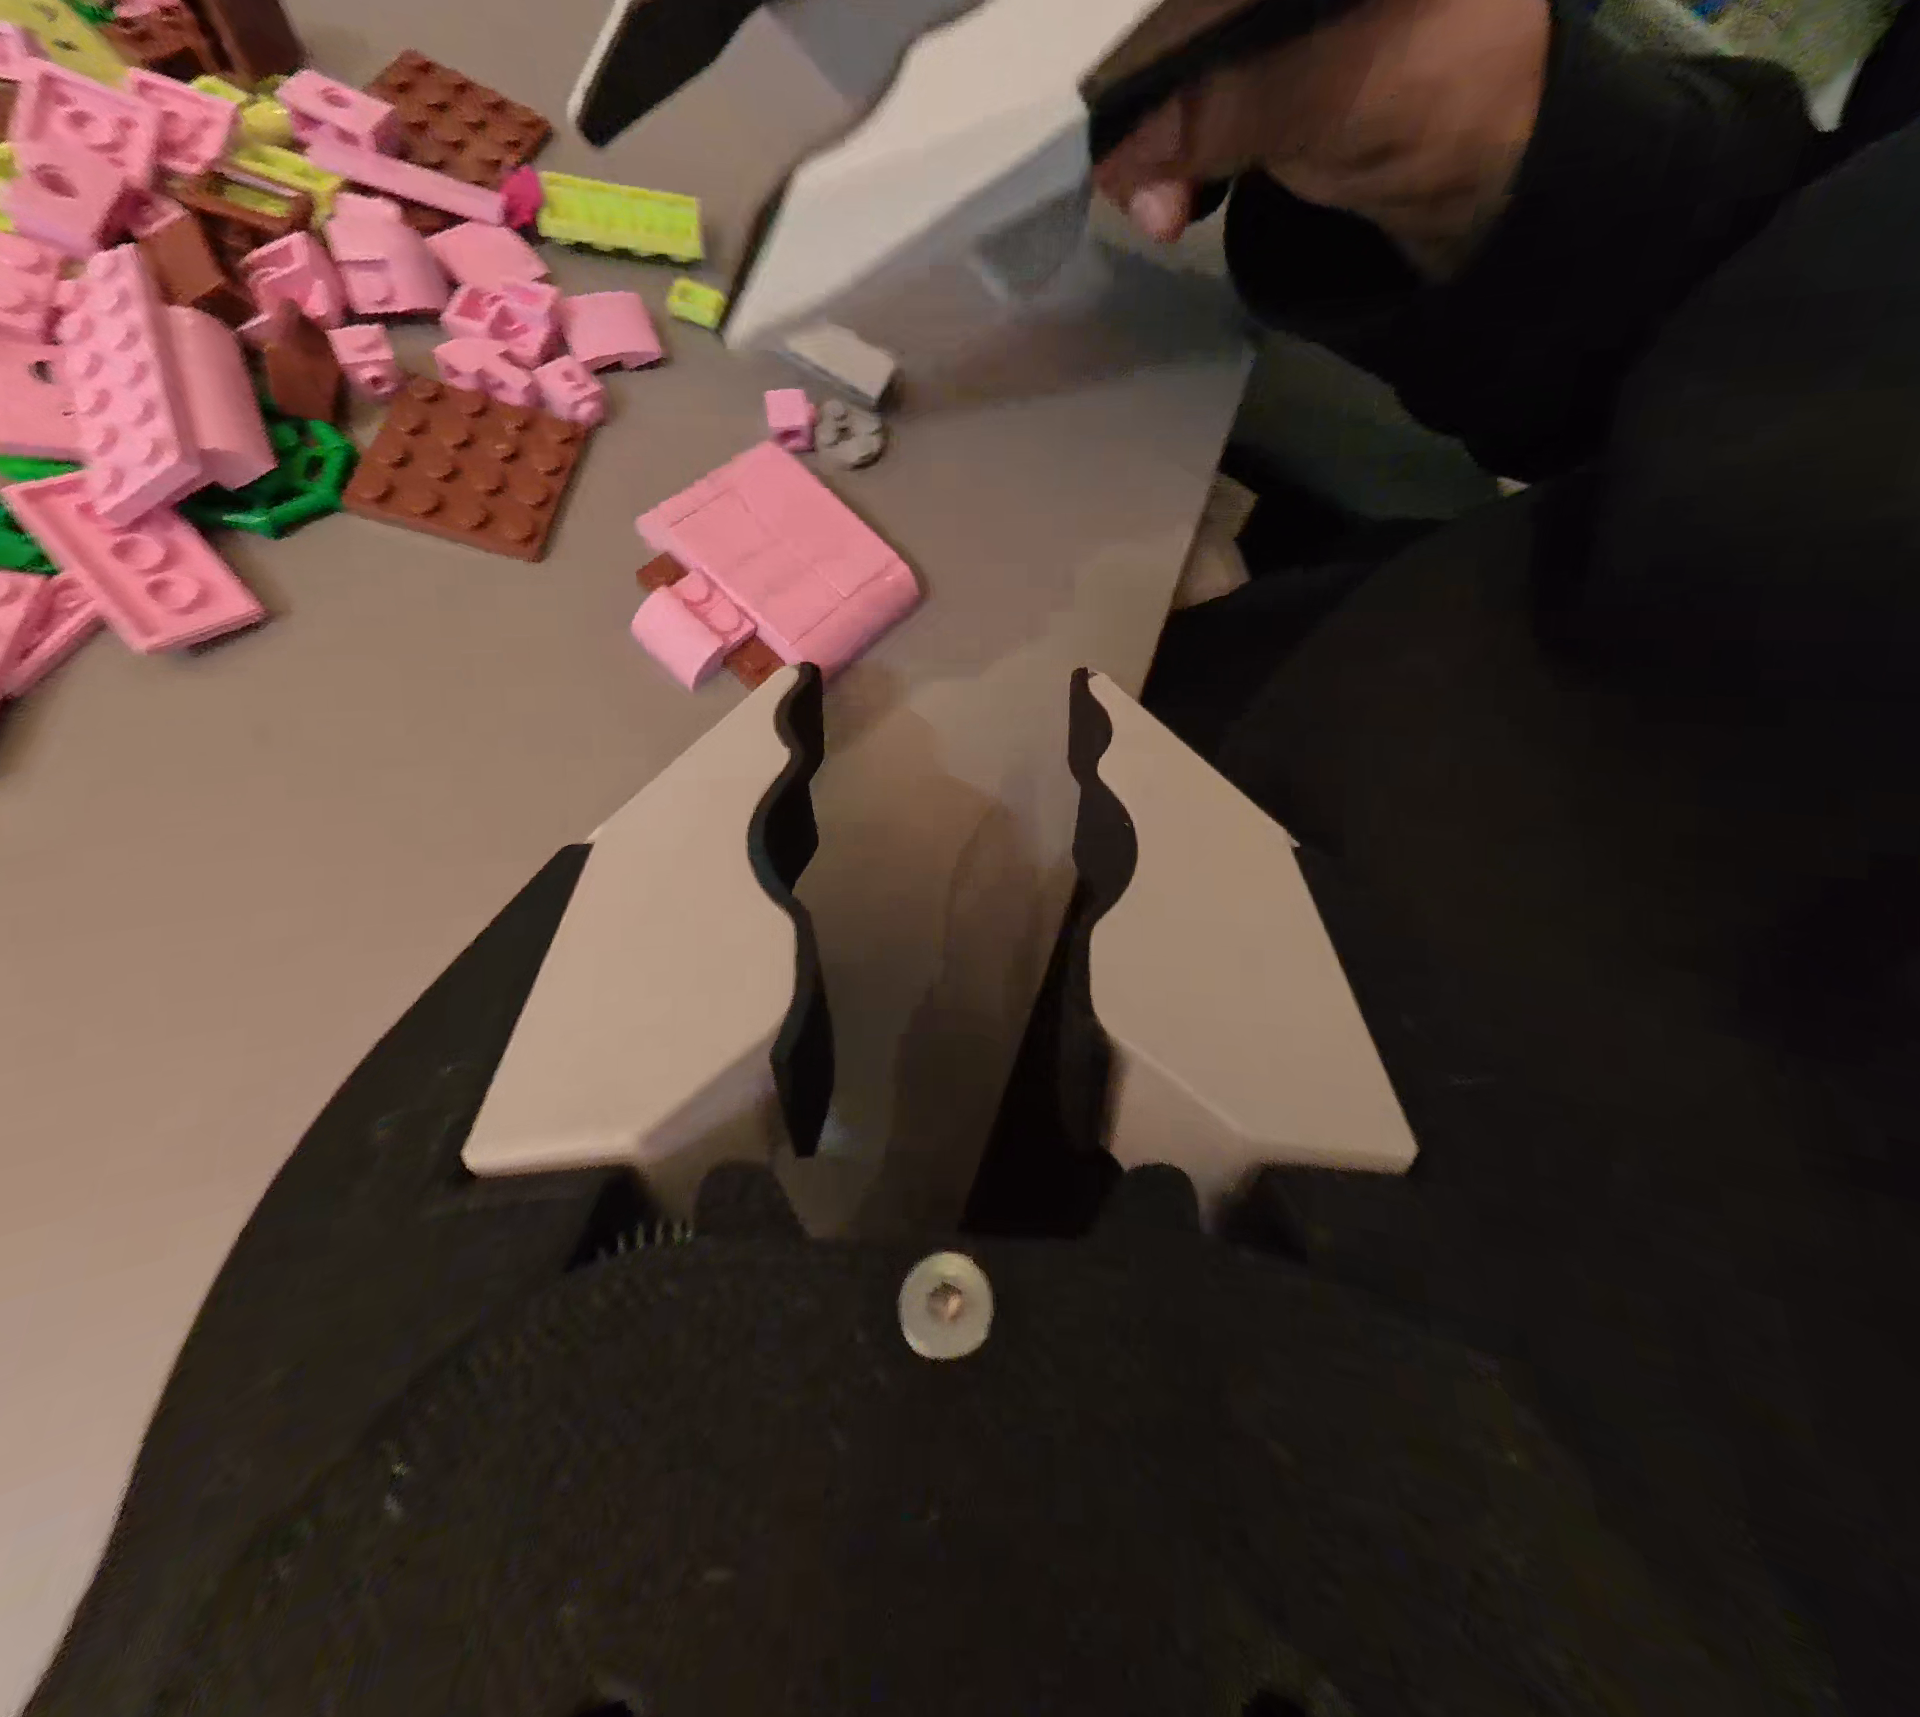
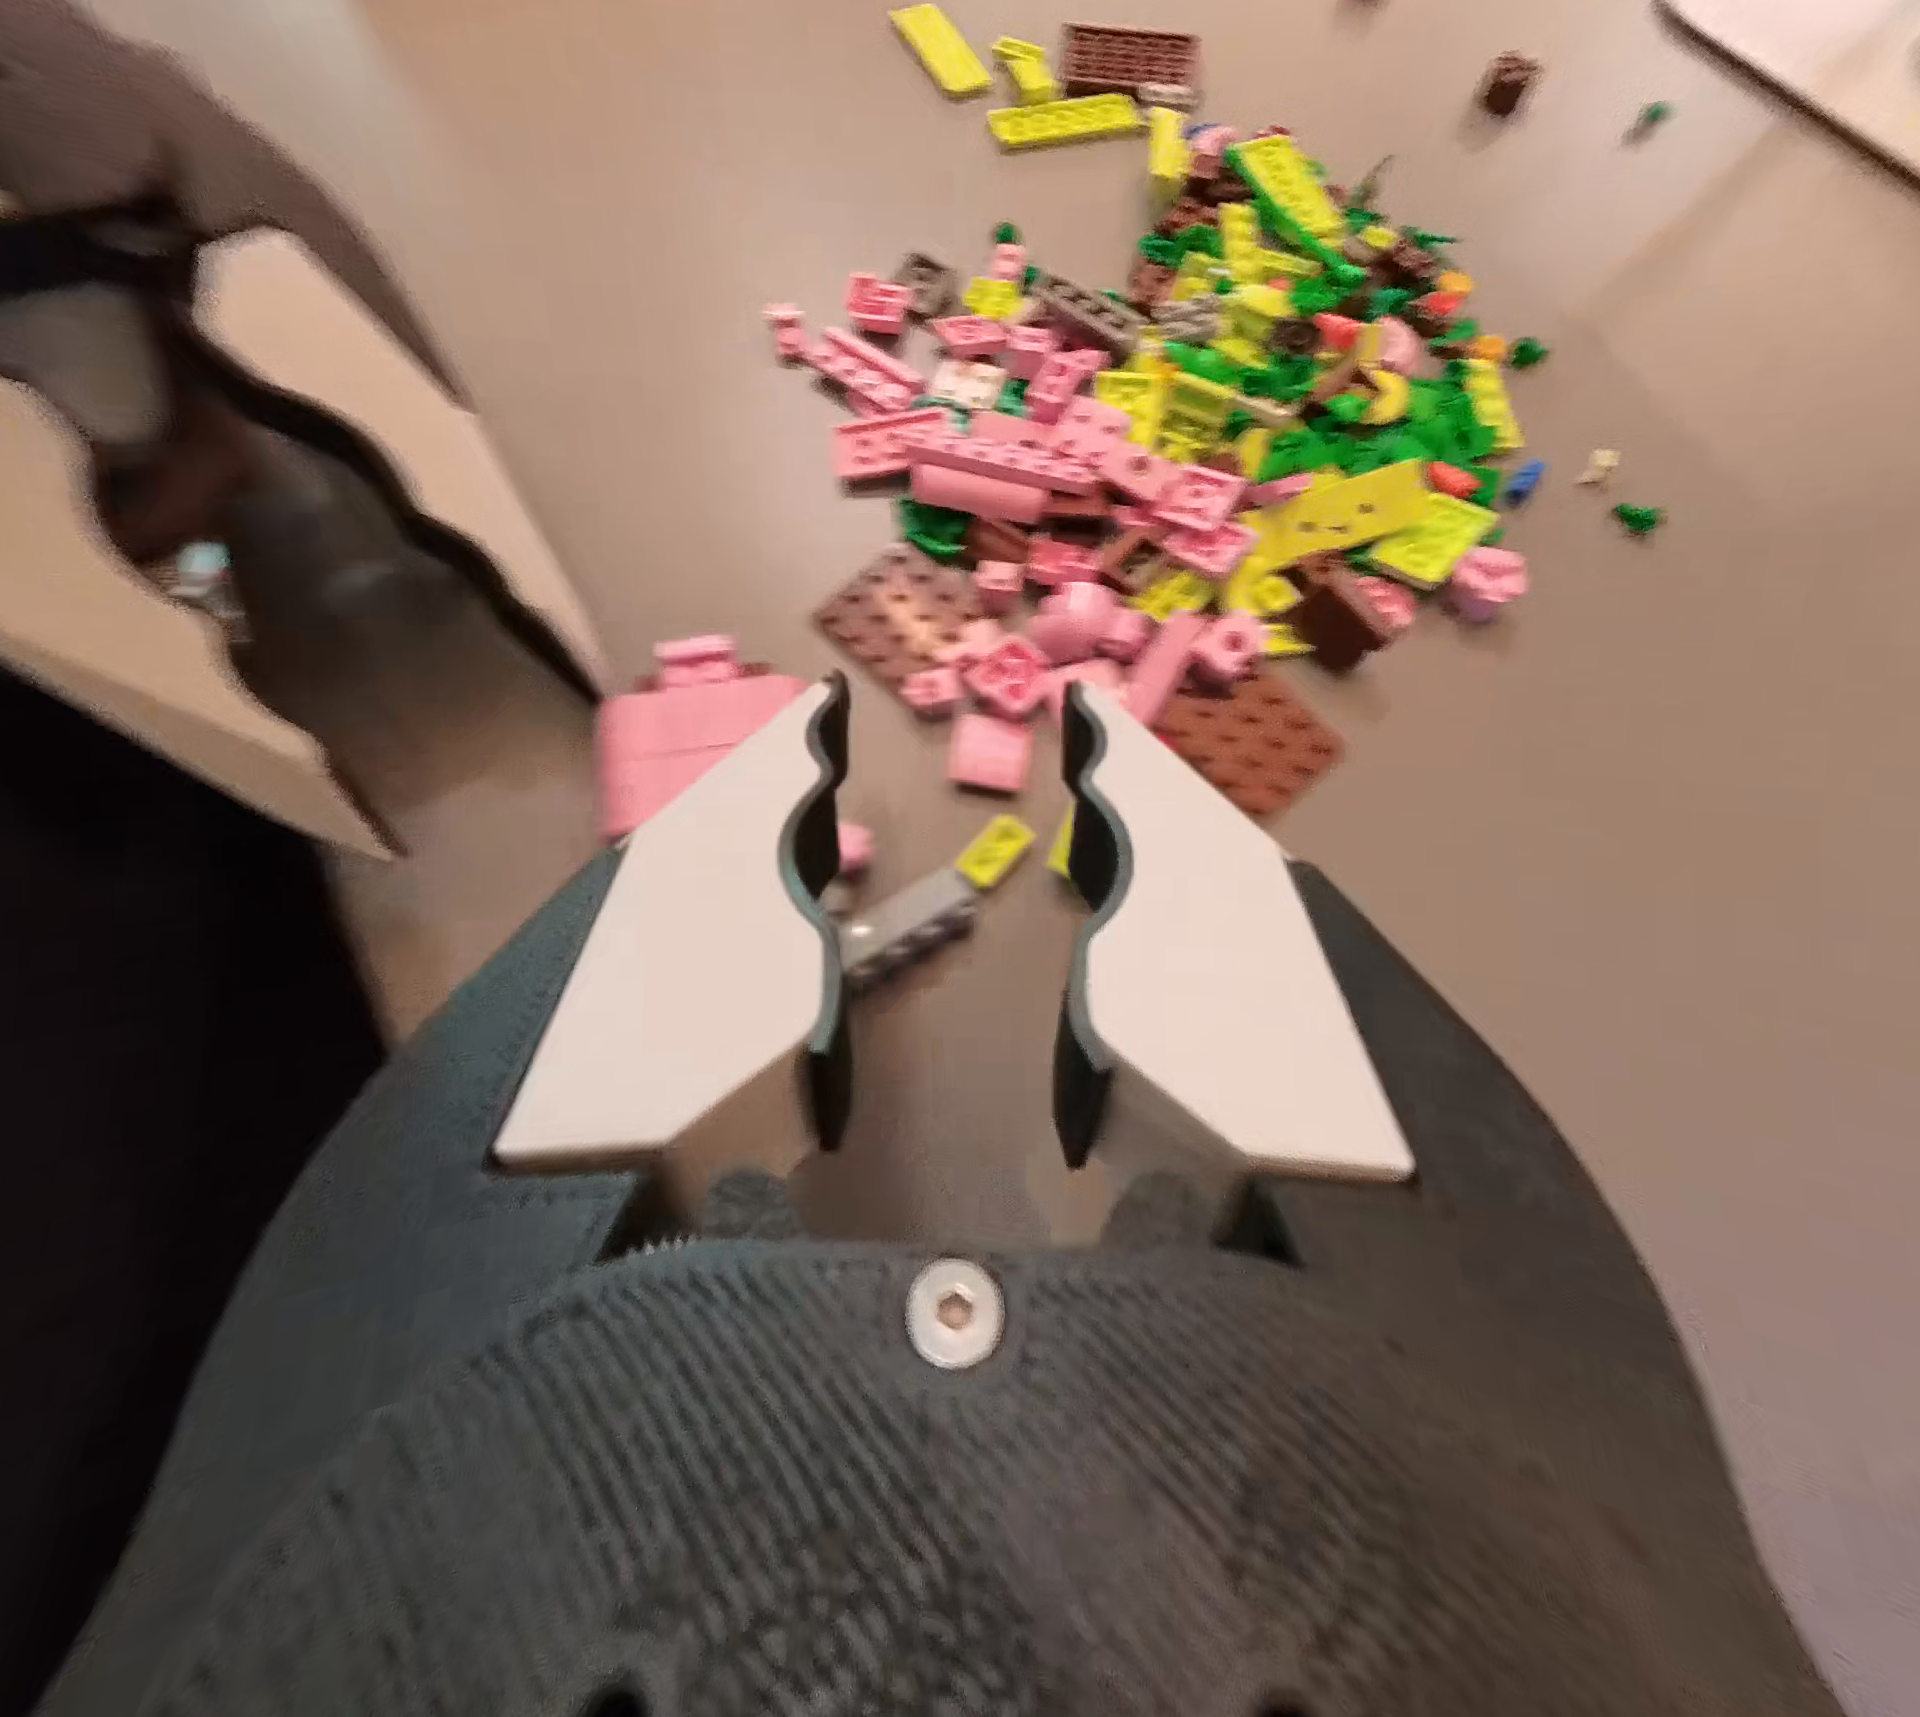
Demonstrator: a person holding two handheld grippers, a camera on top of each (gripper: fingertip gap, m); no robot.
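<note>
**Bench stock: loose toy bricks, both grippers empty**

1. My left gripper (image 1: 945,691): jaws parted to a moderate gap, nothing between them, hanging over the bench (image 1: 312,836) near its edge. Nearest item: a pink tiled brick assembly (image 1: 774,566) on a brown base, just off my left fingertip at 11 o'clock. I cannot tell whether they touch.

2. My right gripper (image 2: 951,701): jaws likewise parted and empty, above the bench. Beneath the gap lie a grey brick (image 2: 904,924) and a small lime plate (image 2: 994,846); a pink curved piece (image 2: 987,753) sits at 12 o'clock.

3. Brick pile (image 2: 1195,441): pink, lime, green and brown pieces heaped at 12 to 1 o'clock in the right wrist view, and at 9 to 11 o'clock in the left wrist view. Two brown studded plates (image 1: 468,467) lie flat at its near edge.

4. Handling, my judgement: the pieces are rigid, light, smooth plastic and likely to skid or snap aside if pinched on a slope. The pink assembly is best taken across its flat parallel sides, low down; a hold on the small curved end piece could pop it loose.

5. Also present: a person's hand (image 1: 1382,98) on the right gripper, at 1 o'clock in the left wrist view.
</note>
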